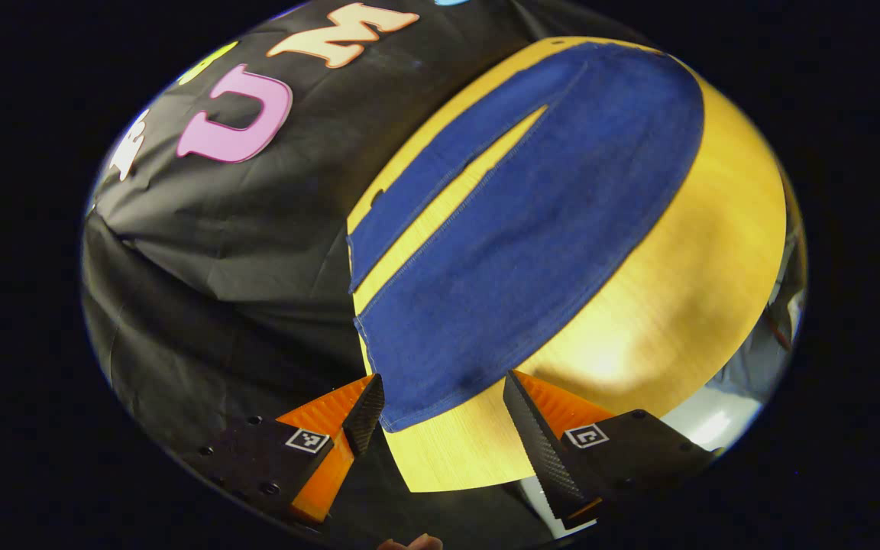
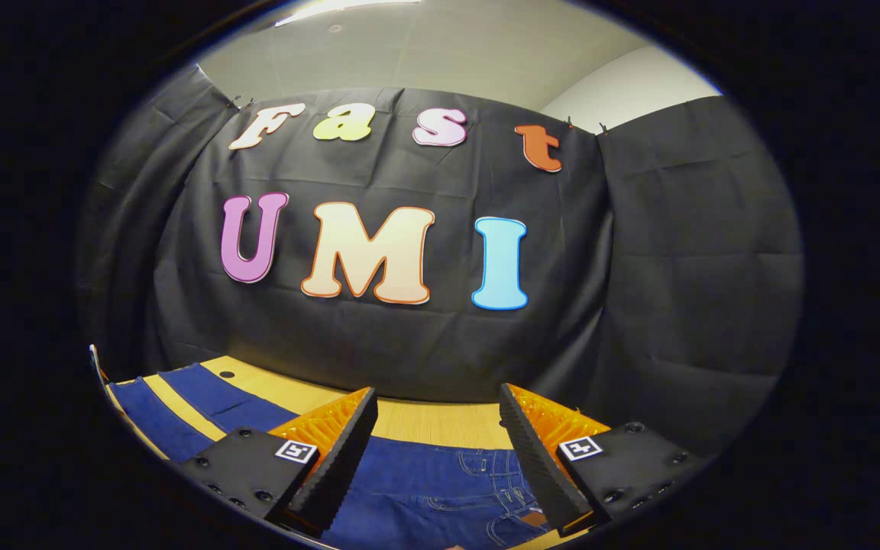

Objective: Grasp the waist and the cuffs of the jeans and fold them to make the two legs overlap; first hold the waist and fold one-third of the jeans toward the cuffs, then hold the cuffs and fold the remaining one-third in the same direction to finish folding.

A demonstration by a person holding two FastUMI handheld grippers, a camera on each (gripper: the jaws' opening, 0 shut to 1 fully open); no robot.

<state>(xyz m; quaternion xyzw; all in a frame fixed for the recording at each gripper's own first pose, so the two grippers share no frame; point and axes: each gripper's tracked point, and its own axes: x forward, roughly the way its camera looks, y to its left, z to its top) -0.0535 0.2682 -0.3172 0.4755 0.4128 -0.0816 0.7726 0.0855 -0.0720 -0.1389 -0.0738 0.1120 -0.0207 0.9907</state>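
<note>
The jeans (image 1: 532, 229) lay spread flat on the wooden table (image 1: 684, 305), both legs stretched out side by side with a narrow strip of tabletop showing between them. In the left gripper view, the left gripper (image 1: 440, 416) hung above the cuff end of the nearer leg, its two fingers held wide apart with nothing between them except the hem of that leg and the bare wood beyond it; whether the fingertips touched the cloth or the table could not be told. The cuff's stitched edge (image 1: 440, 409) ran across just ahead of the gap between the fingers. The far leg lay close to the table's edge, next to the black cloth wall (image 1: 257, 229). A fingertip of the person (image 1: 413, 543) showed at the very bottom of that view. In the right gripper view, the right gripper (image 2: 436, 428) was at the waist end of the jeans (image 2: 440, 489), its fingers also spread well apart and holding nothing. Between and below them lay the top of the jeans, with belt loops and pocket stitching (image 2: 493, 489) visible. The two legs ran away to the left across the table (image 2: 425, 420), and the black cloth wall (image 2: 409, 344) stood behind it.
</note>
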